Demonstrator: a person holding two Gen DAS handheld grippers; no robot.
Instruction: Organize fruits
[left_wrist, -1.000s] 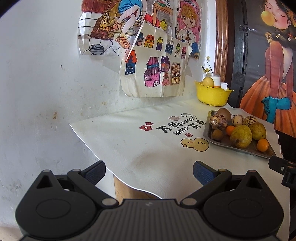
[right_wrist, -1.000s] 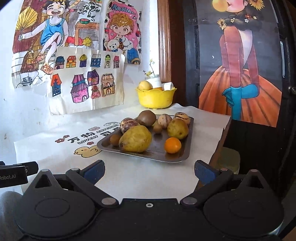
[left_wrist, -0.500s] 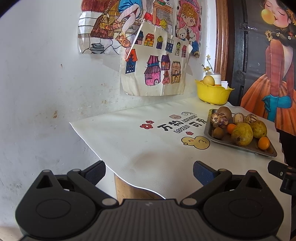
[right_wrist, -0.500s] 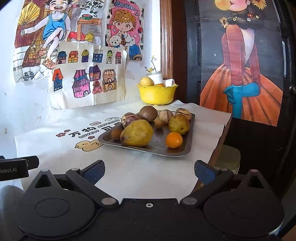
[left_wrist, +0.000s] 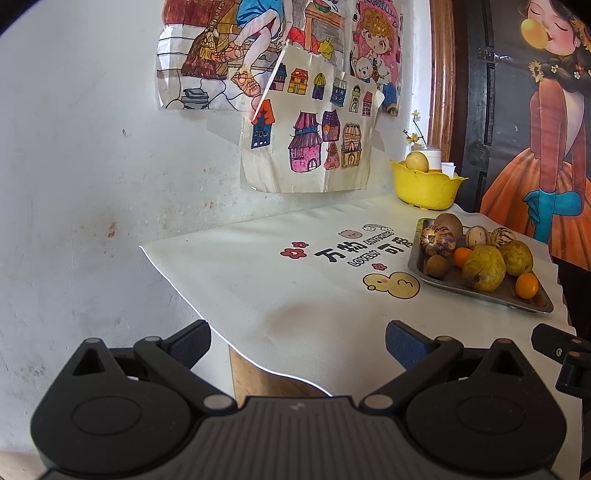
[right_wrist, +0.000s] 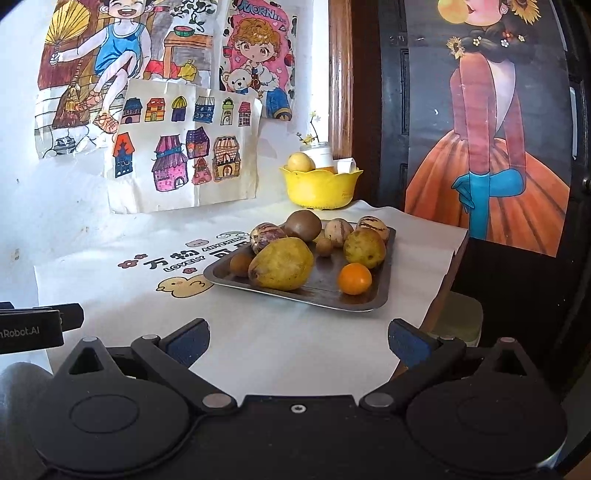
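A metal tray (right_wrist: 373, 299) (left_wrist: 417, 258) on the white tablecloth holds several fruits: a large yellow-green mango (right_wrist: 281, 263) (left_wrist: 484, 268), a small orange (right_wrist: 354, 278) (left_wrist: 527, 285), a brown kiwi (right_wrist: 303, 226), striped melons and small brown fruits. A yellow bowl (right_wrist: 319, 188) (left_wrist: 424, 186) with a yellow fruit stands behind the tray by the wall. My left gripper (left_wrist: 297, 345) is open and empty, over the table's left front edge. My right gripper (right_wrist: 298, 343) is open and empty, in front of the tray and apart from it.
The white cloth (left_wrist: 258, 273) has printed letters and a duck picture. Drawings hang on the wall (right_wrist: 177, 147) behind. A dark door with a painted girl (right_wrist: 491, 147) stands at the right. The table's right edge (right_wrist: 448, 266) drops off beside the tray.
Both grippers have drawn back slightly from the table; the tray and bowl look a little farther away. Both stay open.
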